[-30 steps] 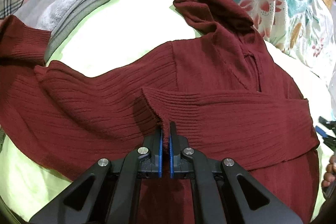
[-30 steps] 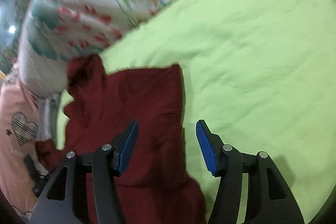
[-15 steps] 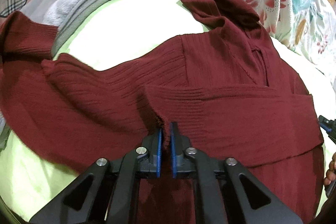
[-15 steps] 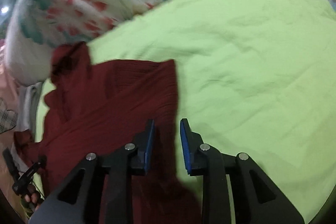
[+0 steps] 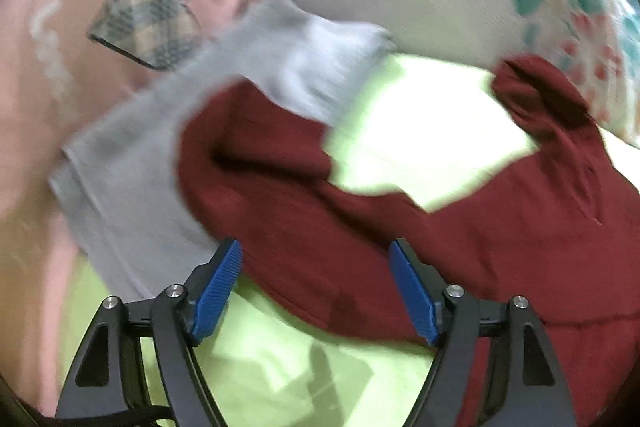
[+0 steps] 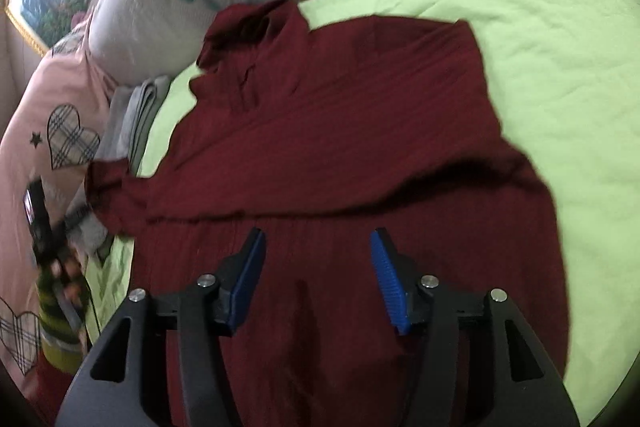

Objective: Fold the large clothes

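Sleeve of the maroon sweater (image 6: 336, 131) lay folded across its body on the green sheet (image 6: 560, 39); the left gripper (image 5: 316, 283) had just sprung wide and empty, releasing it, while the right gripper (image 6: 316, 271) reopened, empty, so the other sleeve (image 5: 256, 155) likely came next

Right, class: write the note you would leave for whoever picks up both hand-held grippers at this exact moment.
Left hand-held gripper: open, jaws just opened, nothing held.
Right hand-held gripper: open, jaws just reopened, empty, over the maroon sweater.
Sweater lies on the green sheet; one sleeve is folded across the body, the other sleeve trails onto the folded grey cloth.
Left to do: fold in that sleeve, then fold the body.
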